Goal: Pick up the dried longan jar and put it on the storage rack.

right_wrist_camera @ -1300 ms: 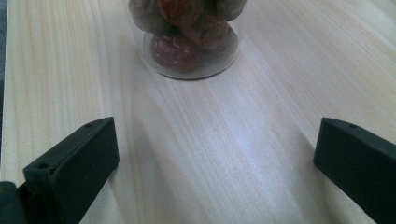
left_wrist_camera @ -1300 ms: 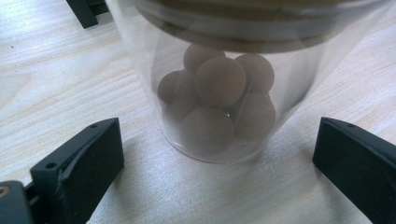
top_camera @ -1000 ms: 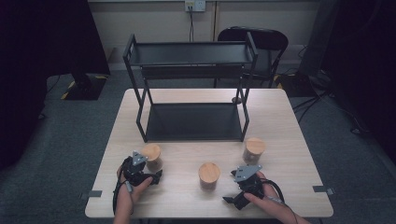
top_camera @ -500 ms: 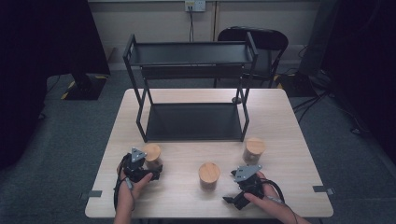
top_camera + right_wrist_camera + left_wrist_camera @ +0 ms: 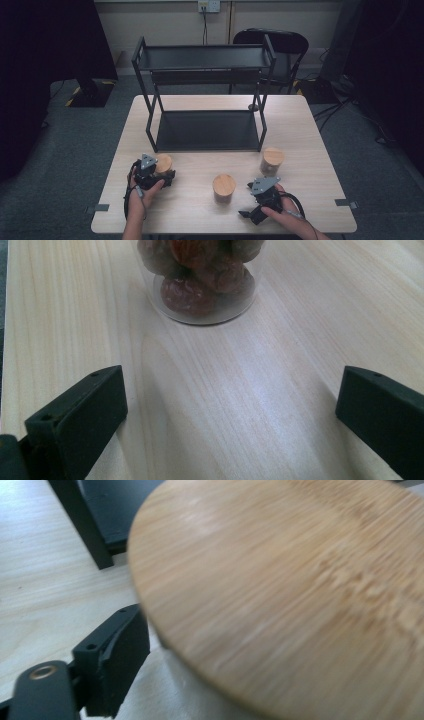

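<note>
— Moved since a second ago?
— Yes: left gripper (image 5: pixel 159 176) pushed forward onto the left jar (image 5: pixel 163 162), near the front left of the table (image 5: pixel 210 220). Nothing else shifted.
— High view?
— Middle jar (image 5: pixel 223 186) and right jar (image 5: pixel 272 159) standing apart before the black rack (image 5: pixel 205 130). Right gripper (image 5: pixel 260 197) low at front right.
— Left gripper view?
— Bamboo lid (image 5: pixel 280 595) very close, blurred. One jaw just beside the glass under it, the other hidden. Gripping or not: cannot tell.
— Right gripper view?
— Jaws wide open, bare table between. Jar of dark red fruit (image 5: pixel 200 285) ahead, untouched.
</note>
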A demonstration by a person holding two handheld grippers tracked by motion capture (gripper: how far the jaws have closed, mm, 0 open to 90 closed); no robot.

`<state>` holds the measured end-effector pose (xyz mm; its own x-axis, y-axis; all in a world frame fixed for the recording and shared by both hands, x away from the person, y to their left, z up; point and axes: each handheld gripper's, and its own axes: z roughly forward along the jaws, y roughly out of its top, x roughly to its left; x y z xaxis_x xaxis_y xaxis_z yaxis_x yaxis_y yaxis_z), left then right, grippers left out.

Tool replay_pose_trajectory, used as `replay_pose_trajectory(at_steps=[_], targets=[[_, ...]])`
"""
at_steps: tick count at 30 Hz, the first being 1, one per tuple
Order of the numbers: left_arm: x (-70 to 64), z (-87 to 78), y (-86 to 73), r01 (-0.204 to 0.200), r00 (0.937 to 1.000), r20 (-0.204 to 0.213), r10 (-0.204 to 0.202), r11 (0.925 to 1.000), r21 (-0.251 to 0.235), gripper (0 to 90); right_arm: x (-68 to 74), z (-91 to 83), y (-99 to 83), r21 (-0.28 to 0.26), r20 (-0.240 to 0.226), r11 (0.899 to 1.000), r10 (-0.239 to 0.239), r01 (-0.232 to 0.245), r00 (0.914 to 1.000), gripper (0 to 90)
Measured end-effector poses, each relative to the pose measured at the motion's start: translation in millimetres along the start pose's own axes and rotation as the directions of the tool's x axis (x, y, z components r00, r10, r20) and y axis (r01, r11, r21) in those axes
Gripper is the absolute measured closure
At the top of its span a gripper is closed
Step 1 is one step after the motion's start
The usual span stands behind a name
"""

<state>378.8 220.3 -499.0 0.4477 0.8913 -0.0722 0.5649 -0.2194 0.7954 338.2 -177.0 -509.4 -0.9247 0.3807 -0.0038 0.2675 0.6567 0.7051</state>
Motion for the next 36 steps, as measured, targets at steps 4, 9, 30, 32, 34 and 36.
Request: replay_pose_trajectory(at_steps=[4, 9, 30, 32, 34, 36], targets=[[-3.3, 0.6, 4.4, -0.043, 0.9991, -0.009, 0.043, 0.9991, 0.001, 24.5, 0.0, 0.0, 0.0, 0.0, 0.0, 1.0, 0.0, 0.0, 1.0, 0.0], [-3.8, 0.5, 5.7, -0.063, 0.9978, -0.018, 0.063, 0.998, 0.008, 25.6, 0.0, 0.0, -0.1, -0.001, 0.001, 1.0, 0.0, 0.0, 1.0, 0.0], [-9.6, 3.9, 21.6, -0.064, 0.9972, 0.041, 0.063, 0.9974, 0.032, 25.8, 0.1, 0.1, -0.1, -0.001, 0.0, 1.0, 0.0, 0.0, 1.0, 0.0], [-10.3, 5.5, 25.5, -0.068, 0.9967, 0.047, 0.066, 0.9972, 0.032, 25.8, 0.1, 0.0, -0.1, -0.001, 0.0, 1.0, 0.0, 0.0, 1.0, 0.0], [-10.8, 6.7, 29.1, -0.065, 0.9966, 0.051, 0.064, 0.9975, 0.026, 25.8, 0.1, 0.0, -0.1, -0.001, 0.001, 1.0, 0.0, 0.0, 1.0, 0.0], [-11.3, 7.6, 32.9, -0.064, 0.9966, 0.053, 0.063, 0.9978, 0.019, 25.8, 0.0, 0.0, -0.1, -0.001, 0.001, 1.0, 0.0, 0.0, 1.0, 0.0]])
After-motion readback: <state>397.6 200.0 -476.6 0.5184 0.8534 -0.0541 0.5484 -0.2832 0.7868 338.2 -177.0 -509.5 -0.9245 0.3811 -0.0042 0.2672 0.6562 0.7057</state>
